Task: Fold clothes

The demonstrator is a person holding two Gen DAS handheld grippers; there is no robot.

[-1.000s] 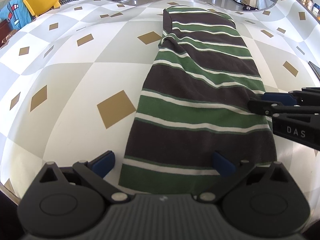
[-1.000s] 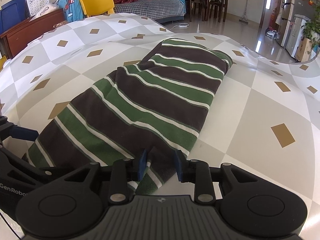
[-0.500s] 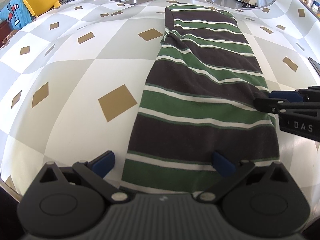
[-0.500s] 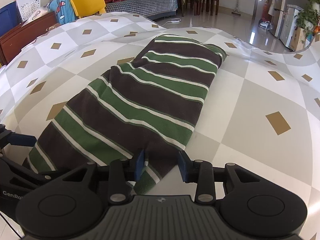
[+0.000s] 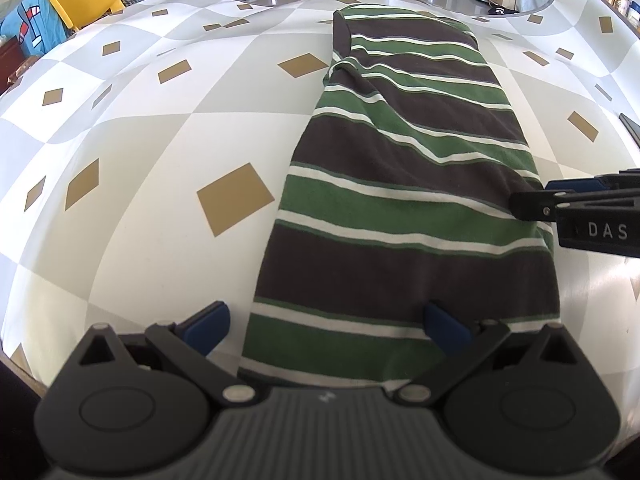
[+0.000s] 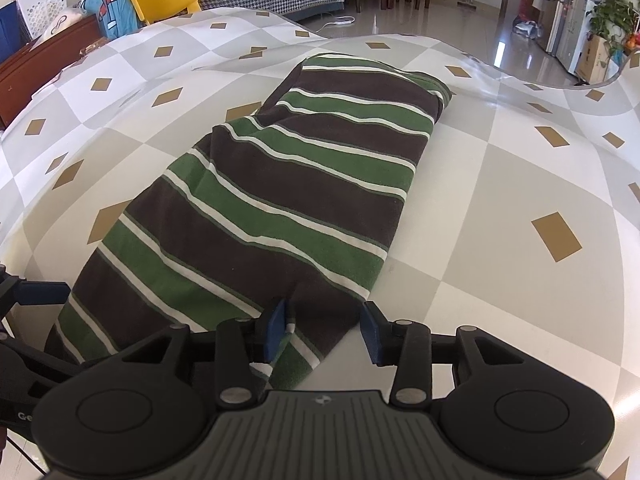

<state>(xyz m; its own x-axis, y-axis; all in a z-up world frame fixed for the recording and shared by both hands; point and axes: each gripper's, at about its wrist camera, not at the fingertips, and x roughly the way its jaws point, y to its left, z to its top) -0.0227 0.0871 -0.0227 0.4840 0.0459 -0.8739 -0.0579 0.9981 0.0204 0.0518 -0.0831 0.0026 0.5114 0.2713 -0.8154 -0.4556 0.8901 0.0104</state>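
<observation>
Left wrist view: the left gripper [image 5: 326,326] gapes wide astride the near hem of the striped garment [image 5: 404,184], which lies lengthwise on the checked table [image 5: 132,160], likely readying a grip.

Right wrist view: the right gripper [image 6: 324,330] stands partly parted around the near corner, gripping nothing.

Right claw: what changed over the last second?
The right claw opened wider, letting go of the near corner of the striped shirt, which now lies loose between its fingers. The left claw stayed wide open at the shirt's near edge; the shirt stayed flat on the checked tablecloth.
</observation>
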